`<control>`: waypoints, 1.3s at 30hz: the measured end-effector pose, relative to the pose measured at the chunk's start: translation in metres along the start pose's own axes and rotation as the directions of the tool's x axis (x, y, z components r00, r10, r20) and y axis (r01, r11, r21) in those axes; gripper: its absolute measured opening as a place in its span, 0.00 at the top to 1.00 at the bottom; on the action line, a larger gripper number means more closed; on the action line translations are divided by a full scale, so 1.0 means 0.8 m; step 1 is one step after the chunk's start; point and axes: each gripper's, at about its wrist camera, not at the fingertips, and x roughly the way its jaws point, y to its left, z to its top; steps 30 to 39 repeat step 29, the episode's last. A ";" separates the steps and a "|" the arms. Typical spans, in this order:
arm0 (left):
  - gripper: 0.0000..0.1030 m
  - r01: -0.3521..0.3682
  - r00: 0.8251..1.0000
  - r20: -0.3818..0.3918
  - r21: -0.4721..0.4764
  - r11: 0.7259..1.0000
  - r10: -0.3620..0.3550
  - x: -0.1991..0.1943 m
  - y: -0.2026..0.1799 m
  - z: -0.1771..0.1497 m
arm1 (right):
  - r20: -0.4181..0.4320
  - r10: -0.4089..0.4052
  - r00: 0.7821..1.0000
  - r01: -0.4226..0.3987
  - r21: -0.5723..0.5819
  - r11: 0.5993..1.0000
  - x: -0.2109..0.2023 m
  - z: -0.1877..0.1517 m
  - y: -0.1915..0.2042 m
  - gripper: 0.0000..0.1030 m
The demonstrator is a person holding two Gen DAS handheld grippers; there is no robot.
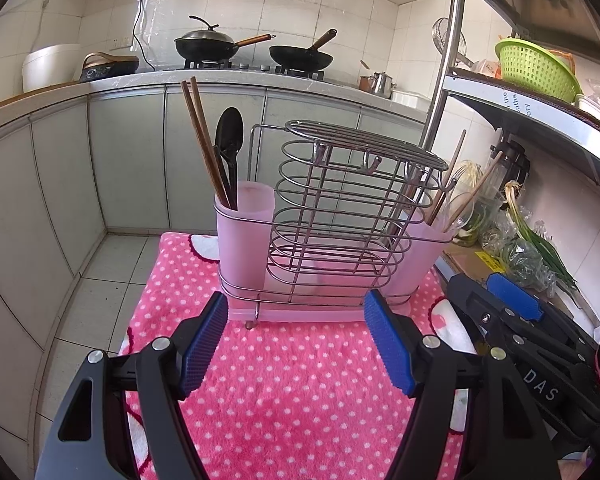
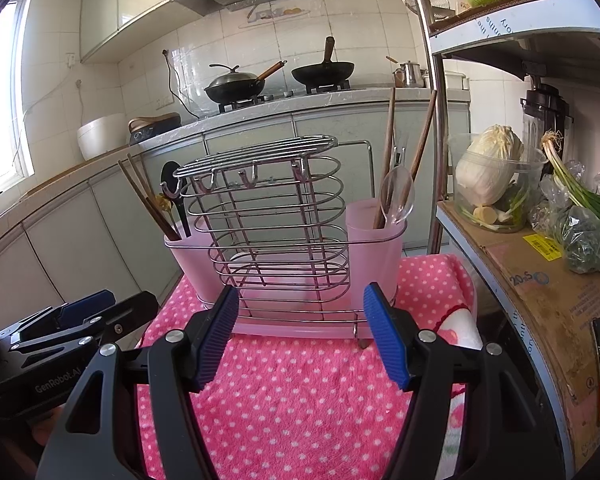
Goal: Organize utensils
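Note:
A wire utensil rack (image 1: 332, 216) with two pink cups stands on a pink polka-dot towel (image 1: 284, 392). The left cup (image 1: 242, 232) holds brown chopsticks (image 1: 202, 140) and a black spoon (image 1: 229, 140). The right cup (image 2: 374, 248) holds chopsticks (image 2: 390, 148) and a clear spoon (image 2: 398, 194). My left gripper (image 1: 296, 344) is open and empty just in front of the rack. My right gripper (image 2: 300, 336) is open and empty, also in front of the rack (image 2: 268, 220). Each gripper shows at the edge of the other's view.
A metal shelf on the right carries a cardboard box (image 2: 548, 300), a cabbage in a clear tub (image 2: 492, 176), green onions (image 2: 580, 192) and a green basket (image 1: 536, 68). Behind is a kitchen counter with two woks (image 1: 208, 46) on a stove and grey cabinets (image 1: 132, 160).

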 end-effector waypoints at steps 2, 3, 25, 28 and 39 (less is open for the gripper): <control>0.33 -0.001 1.000 -0.002 0.002 1.000 0.001 0.001 0.000 0.000 | -0.002 0.001 1.000 -0.001 -0.001 1.000 0.001 0.000 0.000 0.36; 0.33 -0.002 1.000 -0.002 0.002 1.000 0.002 0.002 0.000 0.000 | -0.003 0.001 1.000 -0.001 -0.002 1.000 0.002 -0.001 0.000 0.36; 0.33 -0.010 1.000 -0.030 -0.002 1.000 0.010 0.019 0.002 -0.003 | -0.032 0.000 0.999 0.000 -0.004 1.000 0.018 -0.005 -0.004 0.36; 0.33 -0.011 0.999 -0.037 -0.006 1.000 0.011 0.022 0.004 -0.003 | -0.038 -0.001 0.999 0.001 -0.002 1.000 0.021 -0.006 -0.005 0.36; 0.33 -0.012 0.999 -0.039 -0.008 1.000 0.012 0.024 0.004 -0.003 | -0.040 0.000 0.999 0.000 -0.001 1.000 0.022 -0.006 -0.005 0.36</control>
